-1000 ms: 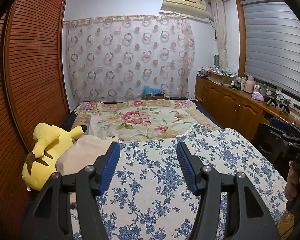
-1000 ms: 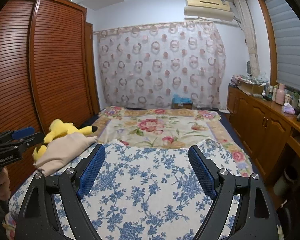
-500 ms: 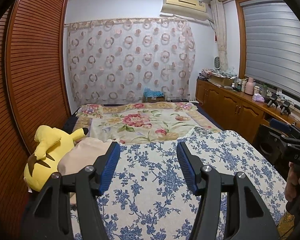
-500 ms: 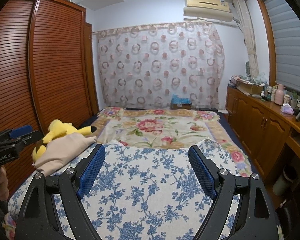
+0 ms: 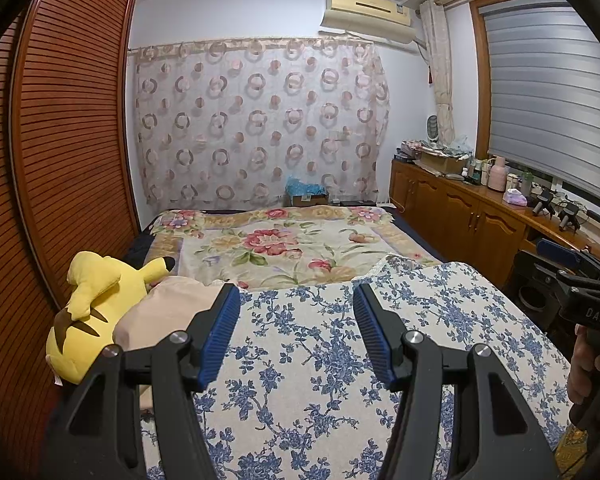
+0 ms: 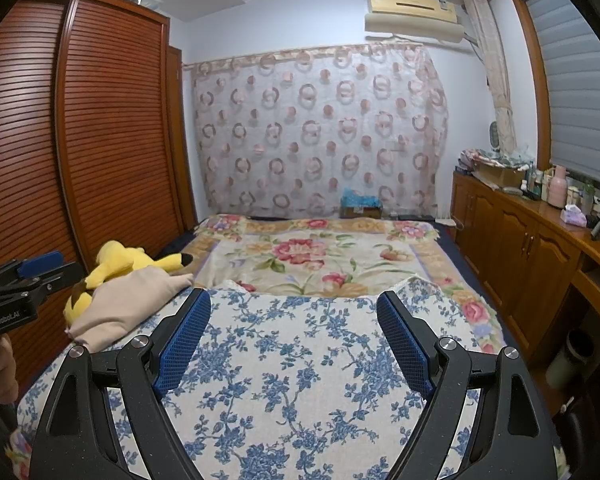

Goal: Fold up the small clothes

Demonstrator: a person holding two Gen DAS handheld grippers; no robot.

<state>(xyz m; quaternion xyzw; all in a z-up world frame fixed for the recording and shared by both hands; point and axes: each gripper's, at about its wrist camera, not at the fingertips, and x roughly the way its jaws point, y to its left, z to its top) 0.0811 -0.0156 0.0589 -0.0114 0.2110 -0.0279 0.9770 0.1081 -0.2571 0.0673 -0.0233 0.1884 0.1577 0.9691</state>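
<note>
A beige garment (image 6: 132, 300) lies bunched at the bed's left edge, draped partly over a yellow plush toy (image 6: 128, 260); in the left wrist view the beige garment (image 5: 168, 308) sits just left of the fingers. My left gripper (image 5: 296, 296) is open above the blue-flowered white cloth (image 5: 324, 360), nothing between its blue pads. My right gripper (image 6: 294, 300) is open wider over the same blue-flowered cloth (image 6: 300, 360), also holding nothing. Each gripper appears at the edge of the other's view, held by a hand.
The bed carries a floral blanket (image 6: 312, 256) further back. A slatted wooden wardrobe (image 6: 80, 140) runs along the left. Wooden cabinets (image 6: 520, 240) with bottles and clutter line the right. A patterned curtain (image 6: 320, 128) hangs on the far wall.
</note>
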